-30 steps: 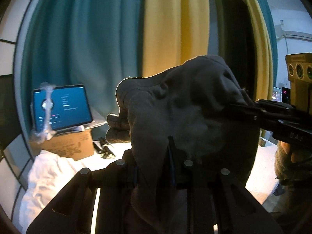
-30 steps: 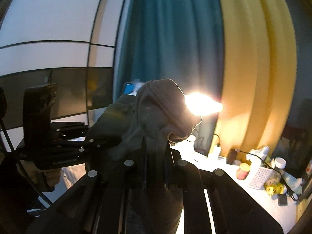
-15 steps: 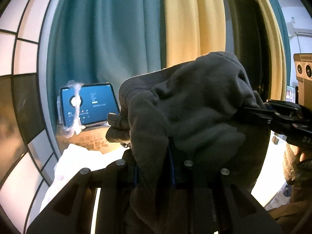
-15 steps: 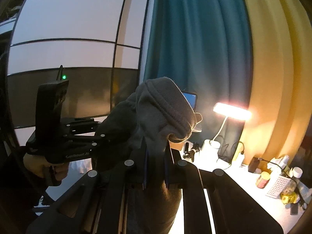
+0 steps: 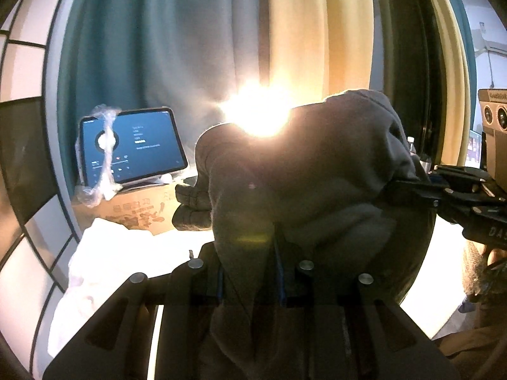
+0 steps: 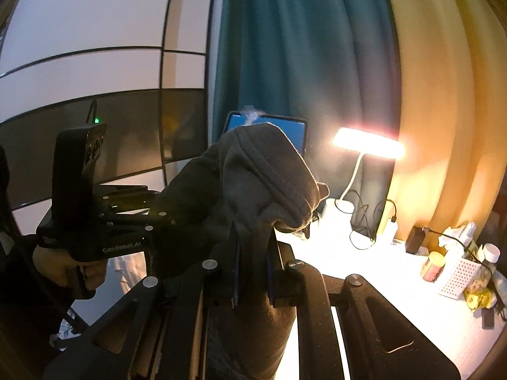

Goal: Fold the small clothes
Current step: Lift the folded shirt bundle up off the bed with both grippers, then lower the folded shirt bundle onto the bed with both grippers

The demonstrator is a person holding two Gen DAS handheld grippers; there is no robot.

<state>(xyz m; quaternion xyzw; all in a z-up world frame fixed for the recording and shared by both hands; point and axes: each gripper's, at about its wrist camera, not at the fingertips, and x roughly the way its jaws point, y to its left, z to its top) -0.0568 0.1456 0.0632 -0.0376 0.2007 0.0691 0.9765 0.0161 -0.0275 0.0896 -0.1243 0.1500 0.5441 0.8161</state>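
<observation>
A: Your grey garment (image 5: 304, 183) is up in the air between both tools, and it blocks most of what's ahead. The lamp (image 6: 367, 147) glares straight over its top edge in the left view, so the folds there wash out.

B: Can you read which piece of clothing it is?

A: No, only a ribbed hem showing on the right view (image 6: 269, 171). The lower part drops out of frame past the fingers.

B: And the grips?

A: Your left gripper (image 5: 250, 272) is clamped on a bunch of the cloth; your right gripper (image 6: 252, 262) is pinched on the hem end. Each tool reaches in sideways in the other's view, held level, your hand (image 6: 66, 267) wrapped round the left handle.

B: Background?

A: A tablet (image 5: 133, 147) leaning on a cardboard box (image 5: 136, 210) at the desk's (image 6: 380, 272) far edge, half hidden.
</observation>
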